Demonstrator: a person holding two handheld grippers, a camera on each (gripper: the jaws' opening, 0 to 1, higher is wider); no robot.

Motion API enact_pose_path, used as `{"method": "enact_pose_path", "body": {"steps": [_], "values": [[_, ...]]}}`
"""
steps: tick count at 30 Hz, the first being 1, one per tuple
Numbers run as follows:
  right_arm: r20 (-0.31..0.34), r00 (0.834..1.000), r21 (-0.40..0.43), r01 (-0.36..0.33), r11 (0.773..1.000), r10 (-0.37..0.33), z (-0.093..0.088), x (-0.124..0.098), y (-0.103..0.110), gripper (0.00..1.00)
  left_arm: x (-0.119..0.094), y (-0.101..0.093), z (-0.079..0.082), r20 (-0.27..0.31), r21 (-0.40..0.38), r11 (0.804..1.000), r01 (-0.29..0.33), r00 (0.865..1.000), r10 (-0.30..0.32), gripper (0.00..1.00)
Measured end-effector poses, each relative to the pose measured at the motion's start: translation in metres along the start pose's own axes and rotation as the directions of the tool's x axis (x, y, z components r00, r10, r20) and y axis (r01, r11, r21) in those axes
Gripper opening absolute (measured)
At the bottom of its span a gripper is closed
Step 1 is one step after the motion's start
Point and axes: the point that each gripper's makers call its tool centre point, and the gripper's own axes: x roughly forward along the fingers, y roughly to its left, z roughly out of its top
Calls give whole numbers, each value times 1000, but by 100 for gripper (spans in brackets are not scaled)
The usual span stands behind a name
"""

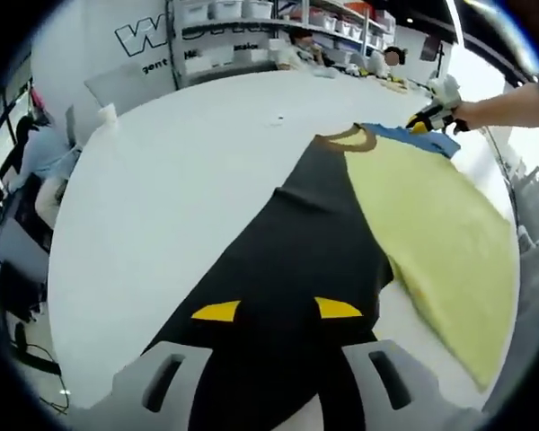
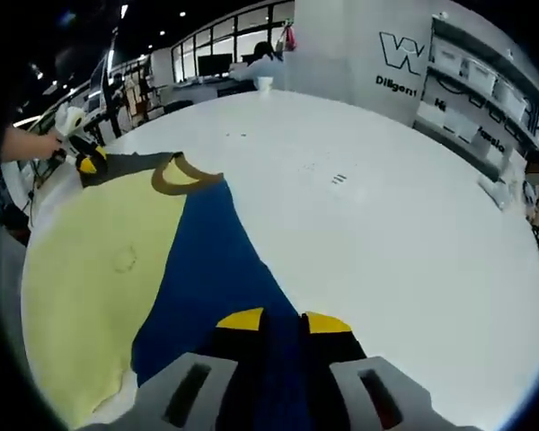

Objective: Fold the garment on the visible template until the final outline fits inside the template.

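Two grippers work one shirt on the white table point(image 2: 404, 206). Nearest, the left gripper point(image 1: 277, 314) is clamped on the garment's black sleeve point(image 1: 287, 260); the right gripper point(image 2: 283, 323) pinches the blue sleeve point(image 2: 207, 260). Between them lies the pale yellow body point(image 2: 81, 269), brown collar point(image 2: 184, 175) beyond. Both sleeves should probably be drawn inward evenly, cloth kept taut. Far shelves point(image 2: 485, 81) carry bins, contents unclear.

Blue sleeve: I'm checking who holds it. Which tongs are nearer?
Right. The right tongs clamp the blue sleeve; the left tongs grip the black sleeve, across the yellow body.
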Motion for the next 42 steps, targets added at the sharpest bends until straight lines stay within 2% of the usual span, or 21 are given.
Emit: {"method": "enact_pose_path", "body": {"steps": [2,3,6,7,8,9,11,14,19,20,22,25,27,29,31,32,36,41,42], "values": [[-4,1000,-13,3,1000,-3,-1,-2,-3,0,-1,5,-10,-37,5,1000,-29,999,29,33],[-4,1000,-10,3,1000,-3,-1,-3,-1,0,-1,3,-5,-3,-11,1000,-16,1000,15,32],[-8,1000,-34,14,999,-15,-3,-4,-3,0,-1,4,-4,2,-17,1000,-22,1000,22,29],[-12,1000,-42,27,999,-27,-4,-5,-4,0,-1,4,-4,2,-18,1000,-25,1000,25,25],[-24,999,-52,46,998,-48,-7,-7,-6,0,-3,6,-5,-7,-16,999,-36,999,36,16],[-29,998,-26,62,998,-63,-10,-10,-8,0,-5,8,-9,-35,-7,999,-49,998,49,9],[-30,996,-6,78,997,-79,-12,-13,-8,0,-5,5,-9,-24,-48,998,-48,999,47,8],[-47,993,-13,108,994,-109,-14,-15,-7,0,-8,-2,-8,-26,-26,999,-46,999,45,8],[-69,986,-3,153,988,-153,-16,-15,-10,0,-10,-4,-7,-31,-49,998,-41,999,40,7],[-79,984,19,163,986,-161,-16,-16,-9,0,-11,-4,-7,-34,-55,998,-44,999,43,7],[-106,977,10,189,982,-187,-17,-16,-9,0,-11,-5,-6,-48,-81,995,-54,998,51,8],[-107,982,34,162,986,-158,-16,-15,-4,0,-11,-10,-3,-50,-60,997,-46,998,43,7],[-106,983,4,152,988,-151,-16,-15,-3,0,-11,-9,12,-1,-2,999,-44,999,44,9],[-103,983,-8,151,988,-151,-16,-16,-3,0,-10,-10,27,35,-18,999,-29,999,29,16],[-94,984,-27,148,989,-150,-13,-16,-1,0,-5,-12,41,53,8,1000,-10,999,9,21],[-90,985,-27,143,989,-145,-11,-16,0,0,-1,-12,49,58,42,999,-4,998,1,23],[-54,991,-37,121,992,-123,1,-14,2,5,16,-21,74,62,92,995,50,997,-56,29],[-26,997,-42,77,996,-78,17,-7,3,8,42,-32,103,63,89,989,121,990,-127,30],[-10,999,-43,43,998,-44,23,-4,7,8,46,-33,106,58,88,988,126,990,-132,31]]}}
